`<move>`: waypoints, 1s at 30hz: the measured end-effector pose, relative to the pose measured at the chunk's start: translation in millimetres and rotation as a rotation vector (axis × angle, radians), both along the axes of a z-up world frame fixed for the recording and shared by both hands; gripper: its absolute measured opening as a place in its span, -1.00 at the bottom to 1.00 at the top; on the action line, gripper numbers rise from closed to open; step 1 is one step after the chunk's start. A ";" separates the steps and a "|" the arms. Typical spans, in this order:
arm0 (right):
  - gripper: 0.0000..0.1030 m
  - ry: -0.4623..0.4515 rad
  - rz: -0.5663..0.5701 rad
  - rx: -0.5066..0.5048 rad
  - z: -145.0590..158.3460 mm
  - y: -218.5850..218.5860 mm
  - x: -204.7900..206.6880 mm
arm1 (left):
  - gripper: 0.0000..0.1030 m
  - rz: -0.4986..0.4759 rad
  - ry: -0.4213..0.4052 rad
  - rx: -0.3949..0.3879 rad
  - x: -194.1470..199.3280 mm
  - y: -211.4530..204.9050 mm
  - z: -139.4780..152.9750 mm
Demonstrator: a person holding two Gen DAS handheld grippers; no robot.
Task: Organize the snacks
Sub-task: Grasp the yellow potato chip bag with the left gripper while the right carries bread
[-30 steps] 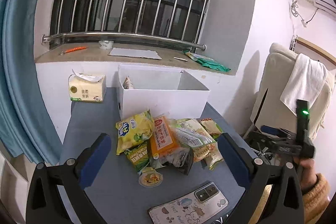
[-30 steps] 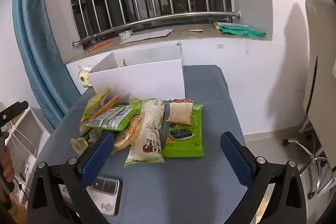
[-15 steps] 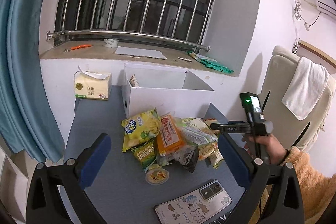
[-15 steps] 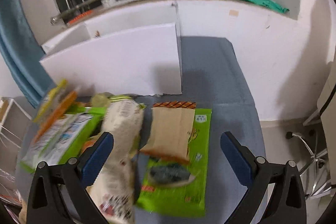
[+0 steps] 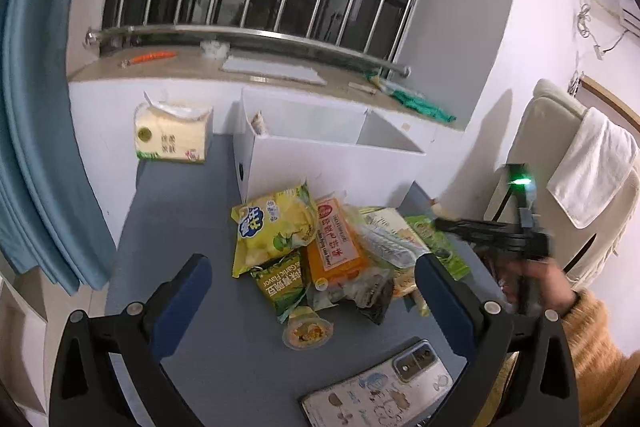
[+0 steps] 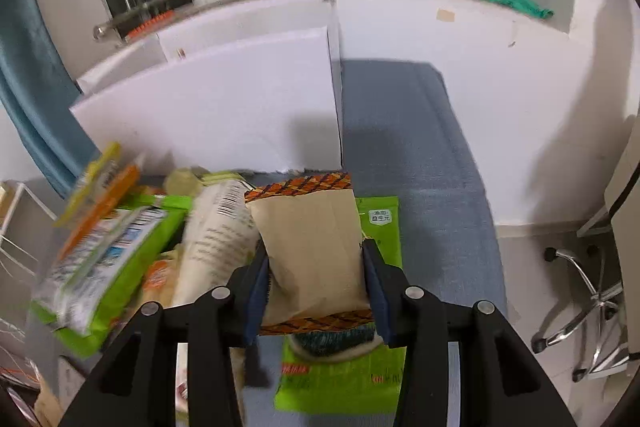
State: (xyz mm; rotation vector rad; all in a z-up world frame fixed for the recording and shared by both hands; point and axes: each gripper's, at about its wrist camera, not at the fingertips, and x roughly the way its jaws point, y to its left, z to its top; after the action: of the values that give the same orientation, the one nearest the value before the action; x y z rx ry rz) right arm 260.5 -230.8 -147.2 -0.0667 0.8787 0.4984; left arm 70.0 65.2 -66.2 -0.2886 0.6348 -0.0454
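Note:
A pile of snack packets lies on the blue-grey table (image 5: 180, 235) in front of an open white box (image 5: 332, 167). In the right wrist view my right gripper (image 6: 316, 255) is closing, and its pads press both sides of a tan snack packet (image 6: 312, 243). That packet rests on a flat green packet (image 6: 380, 223), beside a long white packet (image 6: 216, 239). The left wrist view shows my left gripper (image 5: 312, 263) open and empty above a yellow bag (image 5: 272, 227), an orange packet (image 5: 336, 243) and a jelly cup (image 5: 306, 333). The right gripper (image 5: 444, 225) reaches into the pile's right side.
A phone (image 5: 380, 387) lies at the near table edge and a tissue pack (image 5: 172, 135) stands at the back left. The white box (image 6: 224, 107) stands right behind the pile. A chair with a towel (image 5: 592, 163) and a wheeled chair base (image 6: 580, 307) are to the right.
My right gripper came down onto the pile and its jaws went from wide open to closed around the tan packet. The left gripper drifted a little nearer to the snacks.

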 end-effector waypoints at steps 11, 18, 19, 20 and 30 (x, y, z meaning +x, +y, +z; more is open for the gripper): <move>-0.08 -0.129 0.065 0.140 56.5 -16.5 -81.1 | 0.99 -0.012 0.277 -0.047 127.7 25.9 -60.7; -0.08 -0.142 0.101 0.124 54.3 -10.1 -93.5 | 0.99 -0.033 0.388 -0.122 169.5 28.7 -99.4; -0.08 -0.138 0.104 0.125 52.8 -10.4 -94.6 | 0.99 -0.038 0.376 -0.095 169.7 24.4 -102.3; -0.08 -0.133 0.105 0.126 50.7 -10.4 -93.8 | 0.93 -0.039 0.368 -0.086 168.9 23.2 -101.7; -0.08 -0.130 0.109 0.137 48.0 -6.0 -98.0 | -0.05 -0.044 0.280 -0.056 134.0 27.6 -75.6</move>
State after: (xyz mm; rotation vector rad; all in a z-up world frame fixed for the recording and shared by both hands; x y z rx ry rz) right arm 162.4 -236.8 -99.2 -0.0212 0.7147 0.6480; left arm 204.0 92.8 -141.8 -0.3383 0.9192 -0.0653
